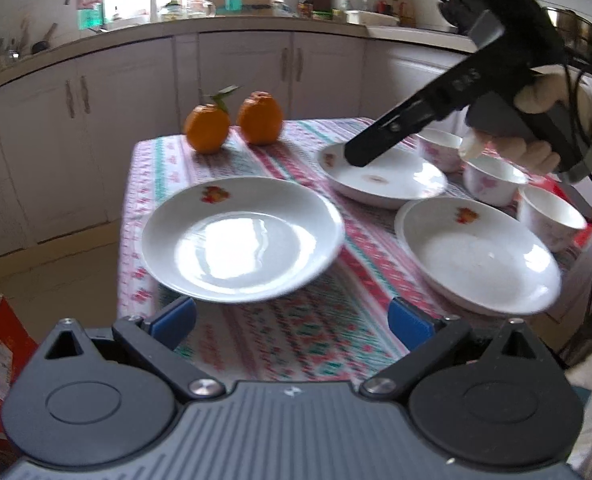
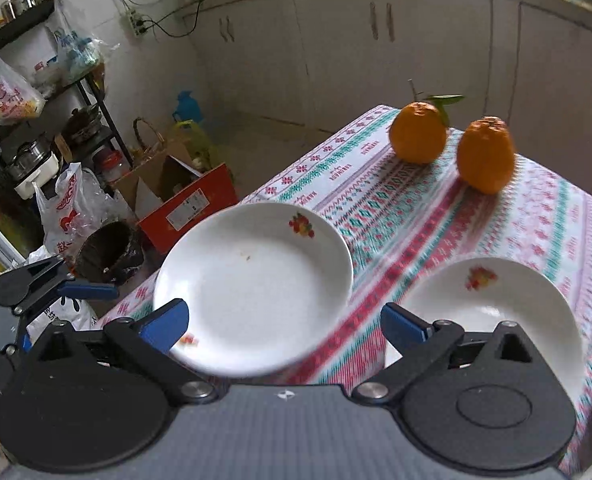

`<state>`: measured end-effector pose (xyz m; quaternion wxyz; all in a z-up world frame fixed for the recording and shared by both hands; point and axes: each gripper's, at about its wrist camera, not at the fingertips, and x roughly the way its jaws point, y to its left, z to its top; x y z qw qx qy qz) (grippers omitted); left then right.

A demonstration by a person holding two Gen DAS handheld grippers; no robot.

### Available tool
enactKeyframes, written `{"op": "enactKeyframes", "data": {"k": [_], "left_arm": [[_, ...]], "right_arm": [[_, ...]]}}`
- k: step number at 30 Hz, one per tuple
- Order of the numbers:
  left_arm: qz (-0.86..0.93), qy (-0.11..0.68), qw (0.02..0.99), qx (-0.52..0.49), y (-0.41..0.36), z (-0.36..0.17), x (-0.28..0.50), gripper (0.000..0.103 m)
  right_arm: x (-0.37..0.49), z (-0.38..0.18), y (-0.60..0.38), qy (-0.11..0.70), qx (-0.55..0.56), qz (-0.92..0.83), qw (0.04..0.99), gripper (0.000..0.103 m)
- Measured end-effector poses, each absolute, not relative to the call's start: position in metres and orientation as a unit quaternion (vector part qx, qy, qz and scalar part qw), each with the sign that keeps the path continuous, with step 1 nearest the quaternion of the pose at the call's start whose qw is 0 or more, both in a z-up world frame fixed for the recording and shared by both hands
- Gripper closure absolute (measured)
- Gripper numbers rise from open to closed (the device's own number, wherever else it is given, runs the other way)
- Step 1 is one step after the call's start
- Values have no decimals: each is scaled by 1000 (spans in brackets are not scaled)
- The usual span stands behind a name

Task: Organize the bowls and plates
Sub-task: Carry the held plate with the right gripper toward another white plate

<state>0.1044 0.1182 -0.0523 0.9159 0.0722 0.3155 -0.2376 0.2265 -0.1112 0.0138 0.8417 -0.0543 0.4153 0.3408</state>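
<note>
Barely started, I'd say — three plates (image 1: pixel 241 240) sit separately on the tabletop (image 1: pixel 296 332), one near its left edge, three bowls (image 1: pixel 494 180) unstacked along the right edge. Both tongs — left gripper (image 1: pixel 291 320), right gripper (image 2: pixel 283 324) — gape wide, holding nothing.

Glossy white ceramic plate (image 1: pixel 241 240) on patterned woven tablecloth (image 1: pixel 296 336).

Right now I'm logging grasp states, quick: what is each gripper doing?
Left gripper: open, holding nothing.
Right gripper: open, holding nothing, fingers either side of a plate.
</note>
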Motion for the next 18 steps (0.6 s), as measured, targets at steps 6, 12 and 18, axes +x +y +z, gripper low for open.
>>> {"op": "enactKeyframes", "data": {"k": [6,12,18], "left_arm": [[-255,327,908,62,94,-51,91,1],[-280,331,898,72,64,-55,81,1],[-307,342,883,91,34,-62,75,1]], "right_arm": [[175,12,-149,409,-75,301,858,0],[145,13,-189,408,-63,273,869,0],[135,8,-220,411,-43,257,874,0]]}}
